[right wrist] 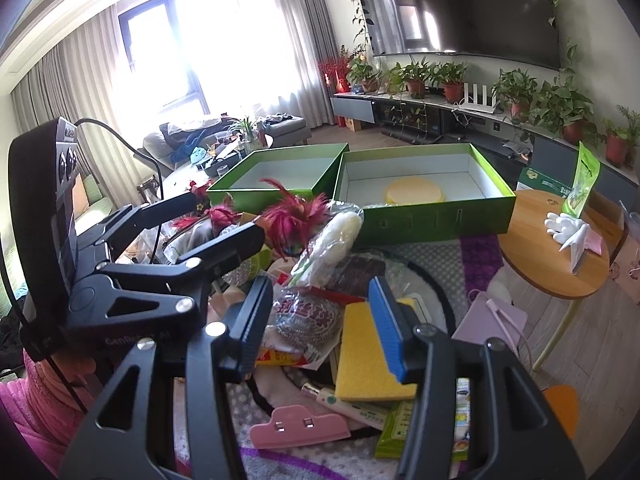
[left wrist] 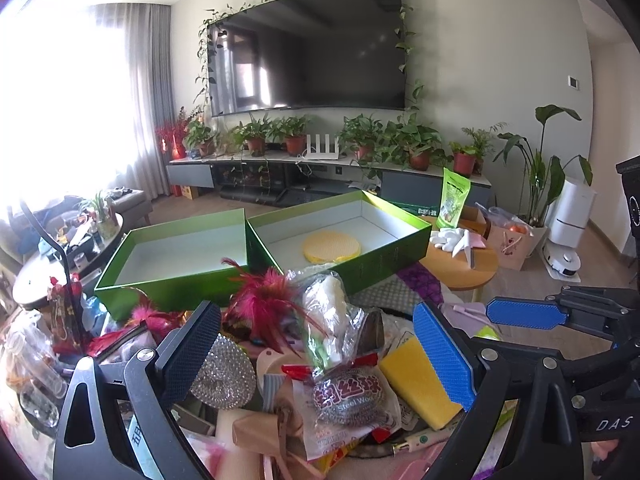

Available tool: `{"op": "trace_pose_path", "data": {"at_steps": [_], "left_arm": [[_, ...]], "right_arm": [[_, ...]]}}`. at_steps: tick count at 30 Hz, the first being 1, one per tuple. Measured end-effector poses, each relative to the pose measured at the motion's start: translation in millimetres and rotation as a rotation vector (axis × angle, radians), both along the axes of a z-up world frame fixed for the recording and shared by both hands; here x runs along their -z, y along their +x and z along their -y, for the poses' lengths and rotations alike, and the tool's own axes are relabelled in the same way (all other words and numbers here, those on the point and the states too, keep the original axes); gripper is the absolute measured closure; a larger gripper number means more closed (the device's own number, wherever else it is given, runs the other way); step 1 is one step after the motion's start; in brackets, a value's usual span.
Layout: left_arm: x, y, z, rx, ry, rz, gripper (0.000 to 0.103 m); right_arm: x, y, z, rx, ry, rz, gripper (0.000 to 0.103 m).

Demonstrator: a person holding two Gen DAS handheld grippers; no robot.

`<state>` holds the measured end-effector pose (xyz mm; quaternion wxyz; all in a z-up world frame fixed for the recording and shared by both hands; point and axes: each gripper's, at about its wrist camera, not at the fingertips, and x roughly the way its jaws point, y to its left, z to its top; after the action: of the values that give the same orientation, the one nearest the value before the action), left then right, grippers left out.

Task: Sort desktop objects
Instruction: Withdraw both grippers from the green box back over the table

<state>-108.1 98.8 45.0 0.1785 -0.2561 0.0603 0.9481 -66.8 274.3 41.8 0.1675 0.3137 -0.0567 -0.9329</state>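
- I read the right gripper point(right wrist: 316, 320) as hovering over the clutter pile with its jaws spread and nothing pinched; the yellow sponge point(right wrist: 368, 356) lies directly below, partly under the blue pad.
- The sponge's long axis runs roughly along the gripper's pointing line, so the jaws would close across its short width.
- The left gripper point(left wrist: 316, 356) also stands with jaws spread and empty, over the bagged steel wool point(left wrist: 348, 400); the sponge lies just beside its blue pad.
- I judge the right gripper the nearer to the sponge.
- The two green boxes point(right wrist: 424, 216) stand beyond the pile; the right-hand one holds a yellow round pad point(right wrist: 414, 192), the other looks empty.
- Obstructions: the steel wool bag touches the sponge's edge; the pink feathers point(right wrist: 294, 220) and a bagged white item point(right wrist: 340, 236) stand between the pile and the boxes.
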Motion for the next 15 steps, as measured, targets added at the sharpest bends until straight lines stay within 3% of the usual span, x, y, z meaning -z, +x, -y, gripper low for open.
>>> {"op": "trace_pose_path", "data": {"at_steps": [15], "left_arm": [[14.2, 1.8, -22.5, 0.064, -0.020, 0.025, 0.006]], "right_arm": [[22.2, 15.3, -13.3, 0.062, -0.003, 0.054, 0.052]]}}
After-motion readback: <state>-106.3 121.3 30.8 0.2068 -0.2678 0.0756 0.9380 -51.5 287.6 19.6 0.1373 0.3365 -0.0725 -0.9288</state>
